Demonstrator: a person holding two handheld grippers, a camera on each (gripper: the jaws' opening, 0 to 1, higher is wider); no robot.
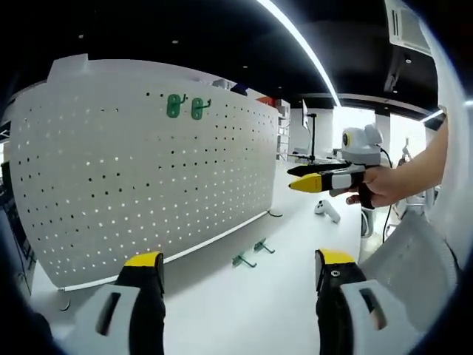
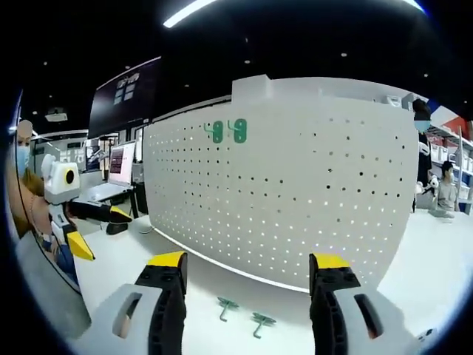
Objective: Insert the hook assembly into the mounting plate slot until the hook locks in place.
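A white pegboard [image 1: 140,185] stands upright on the white table [image 1: 244,303], and it plainly serves as the mounting plate; two green hooks [image 1: 186,107] already hang side by side near its top edge, seen again in the right gripper view [image 2: 227,131]; two more green hooks [image 1: 252,253] lie loose on the table just in front of the board's foot, one beside the other, and in the right gripper view the same pair [image 2: 243,313] sits between that gripper's raised jaws.

The left gripper [image 1: 238,275] hangs over the table with its yellow-tipped jaws spread wide and nothing between them; the right gripper [image 2: 247,279] is the same, jaws well apart and empty; from the left gripper view the right gripper [image 1: 314,176] can be seen in a person's hand [image 1: 380,185], off to the side of the board and clear of it, while the left gripper [image 2: 92,229] shows at the edge of the right gripper view.

To my eye the job sits at the pick-up step: no hook is in hand and neither loose one has gone up yet; the next move calls for lowering one gripper onto a loose hook, closing on its flat plate so the pegs stay free, then carrying it up to an unfilled row of holes and pressing until it seats.
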